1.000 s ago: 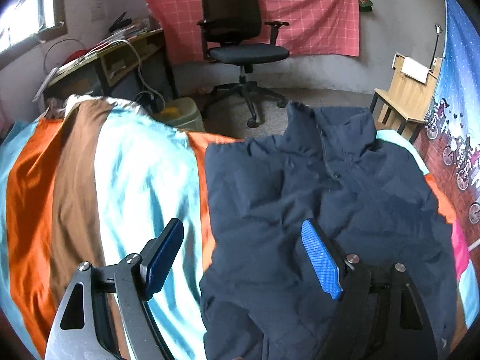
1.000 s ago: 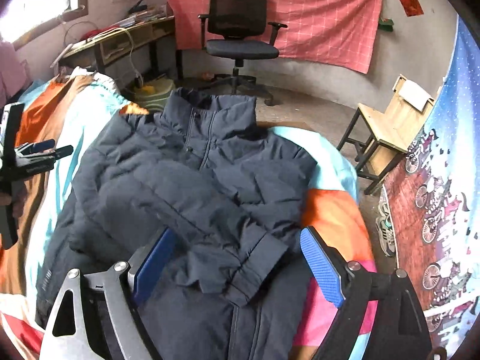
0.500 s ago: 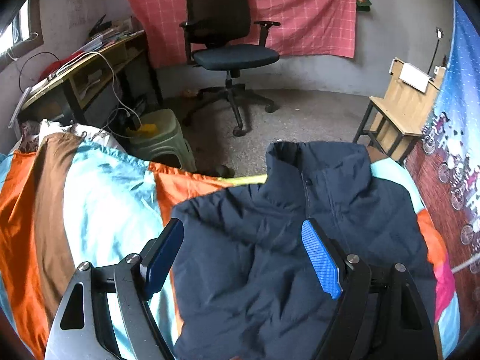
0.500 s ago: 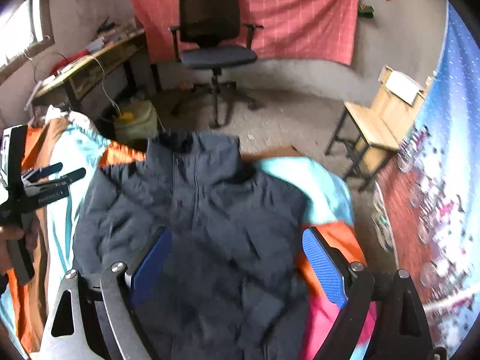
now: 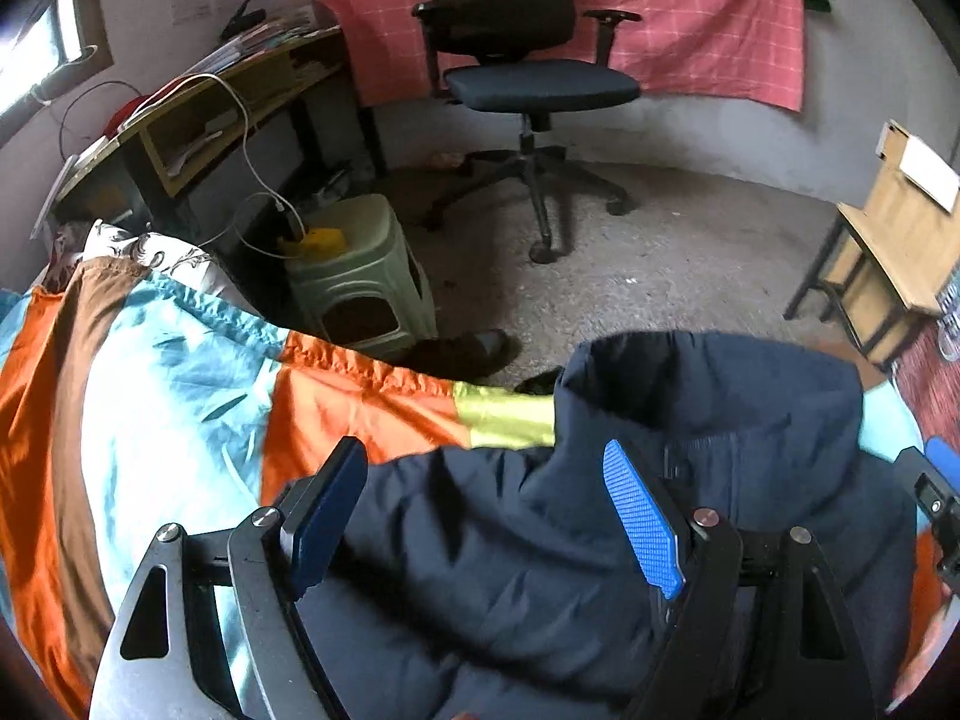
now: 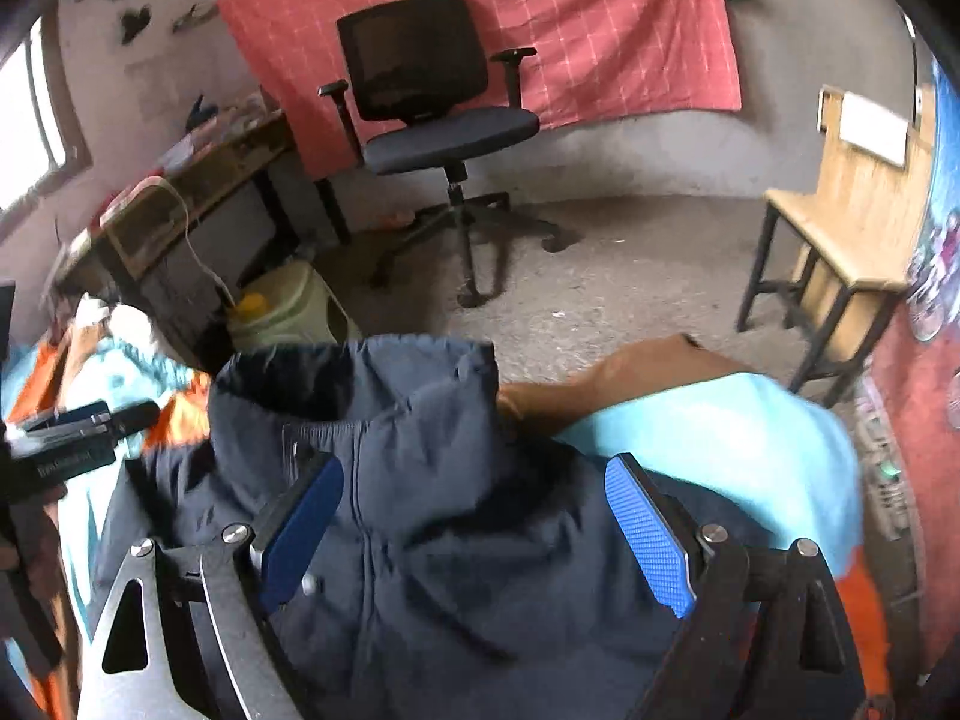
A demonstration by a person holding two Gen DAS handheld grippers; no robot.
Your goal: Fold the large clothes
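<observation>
Both grippers, left gripper (image 5: 489,516) and right gripper (image 6: 474,531), wide open, empty, over padded navy jacket (image 5: 540,570) at frame bottom; pinch shoulder seams symmetrically beside collar.

Window daylight from left, motion blur, fisheye edges

Both my wrist cameras look steeply down, close over the jacket (image 5: 540,540) collar (image 6: 360,390) at the bed's far edge, facing the office chair (image 5: 528,60). Each glimpses, I think, the other gripper.
</observation>
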